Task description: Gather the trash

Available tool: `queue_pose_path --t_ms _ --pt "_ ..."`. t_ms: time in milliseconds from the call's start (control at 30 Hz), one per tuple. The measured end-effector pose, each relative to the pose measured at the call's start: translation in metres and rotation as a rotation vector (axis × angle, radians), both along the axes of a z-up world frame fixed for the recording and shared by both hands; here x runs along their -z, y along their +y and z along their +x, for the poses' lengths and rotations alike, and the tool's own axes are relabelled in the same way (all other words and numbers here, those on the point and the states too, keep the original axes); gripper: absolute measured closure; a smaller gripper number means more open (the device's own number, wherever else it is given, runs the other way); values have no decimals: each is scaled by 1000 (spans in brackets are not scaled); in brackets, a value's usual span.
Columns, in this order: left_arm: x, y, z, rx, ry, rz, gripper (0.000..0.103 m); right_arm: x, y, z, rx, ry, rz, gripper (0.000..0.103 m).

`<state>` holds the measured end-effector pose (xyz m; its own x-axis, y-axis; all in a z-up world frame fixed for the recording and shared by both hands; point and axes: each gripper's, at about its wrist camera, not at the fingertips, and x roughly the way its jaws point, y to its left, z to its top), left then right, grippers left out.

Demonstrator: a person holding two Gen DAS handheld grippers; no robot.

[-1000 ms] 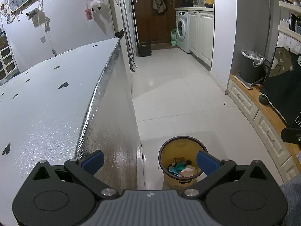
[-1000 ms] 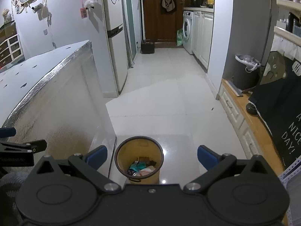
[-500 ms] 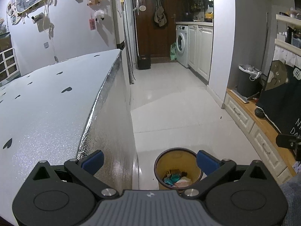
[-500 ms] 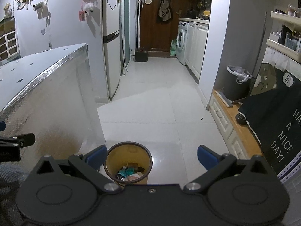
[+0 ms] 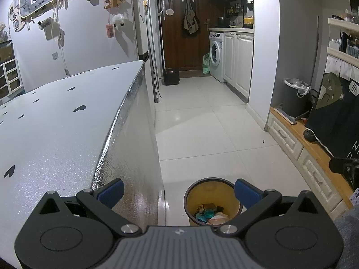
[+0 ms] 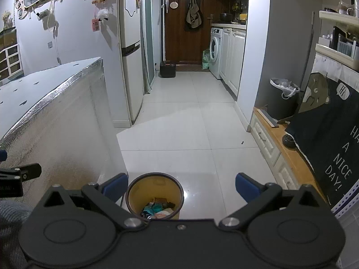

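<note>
A small round bin [image 5: 212, 201] with a yellow inside and dark rim stands on the white tile floor beside the table; crumpled wrappers and paper lie in its bottom [image 5: 211, 213]. My left gripper [image 5: 178, 192] hovers open above the table's edge and the bin, nothing between its blue pads. In the right wrist view the same bin [image 6: 154, 196] sits low and left of centre, with trash [image 6: 158, 208] inside. My right gripper [image 6: 180, 187] is open and empty above the floor. The left gripper's tip [image 6: 24, 174] shows at that view's left edge.
A table under a silvery cloth with black hearts [image 5: 56, 130] fills the left. A fridge [image 6: 131, 67] stands behind it. Low white drawers with a wooden top [image 6: 278, 148] and a dark bear cloth [image 6: 332, 139] line the right. A grey lined bin [image 6: 281, 98] stands further back.
Both views have tilted up and drawn back: the yellow bin has slid lower in each frame and more of the hallway shows. Both grippers stay open.
</note>
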<state>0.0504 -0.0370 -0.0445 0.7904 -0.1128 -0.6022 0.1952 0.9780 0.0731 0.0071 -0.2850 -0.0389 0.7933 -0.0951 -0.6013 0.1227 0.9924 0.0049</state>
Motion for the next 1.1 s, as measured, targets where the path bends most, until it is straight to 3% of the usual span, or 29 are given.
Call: queue_pose_path --t_ms 1100 --pt "0 -4 4 15 13 17 0 2 -2 6 -11 31 1 0"
